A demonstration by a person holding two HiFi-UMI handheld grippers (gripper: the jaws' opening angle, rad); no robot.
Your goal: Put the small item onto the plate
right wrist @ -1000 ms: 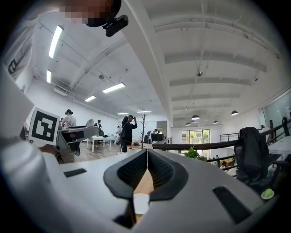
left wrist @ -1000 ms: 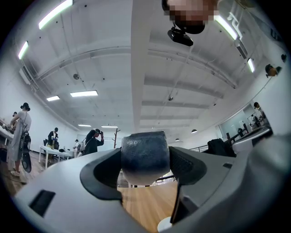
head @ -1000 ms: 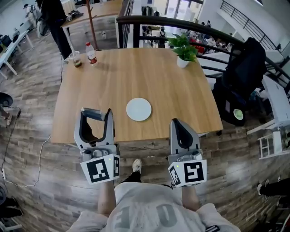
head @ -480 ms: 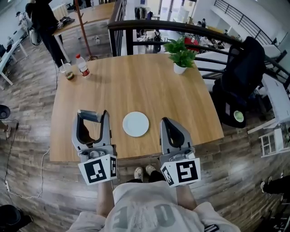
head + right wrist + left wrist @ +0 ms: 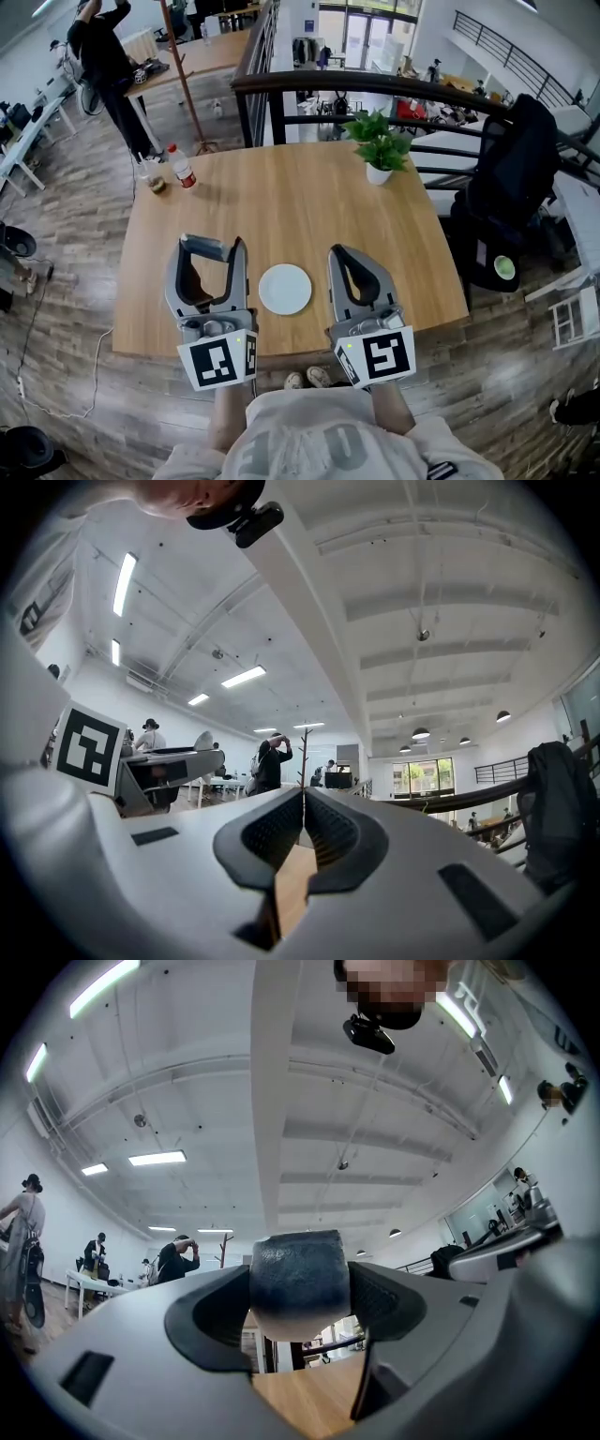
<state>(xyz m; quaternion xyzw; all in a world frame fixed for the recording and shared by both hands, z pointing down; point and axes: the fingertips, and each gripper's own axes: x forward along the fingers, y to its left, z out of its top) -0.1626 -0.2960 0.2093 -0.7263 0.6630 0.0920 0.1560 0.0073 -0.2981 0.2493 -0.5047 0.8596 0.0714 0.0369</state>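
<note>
- Pinned across the very tips of the left gripper (image 5: 212,247): the small item (image 5: 300,1283), with the jaws spread wide to its full width.
- Looks like a short, stubby roll: dark blue-grey, rough and pebbly on the surface, with rounded edges and a paler, lit underside.
- Fills the whole gap between the two dark ribbed pads (image 5: 382,1299), touching both.
- Sits raised above the wooden table (image 5: 281,197), off its surface.
- Just to the right of that claw, flat on the table: the round white plate (image 5: 285,289), bare on top.
- On the plate's far side, the right gripper (image 5: 339,253), jaws pressed together down to a thin seam and nothing between them.
- Flanked by both claws, so the plate lies between them near the table's front edge.
- Well beyond the claws, at the far corners: a potted plant (image 5: 380,141) ahead of the right one, a bottle (image 5: 181,165) and a cup (image 5: 155,175) ahead of the left one.
</note>
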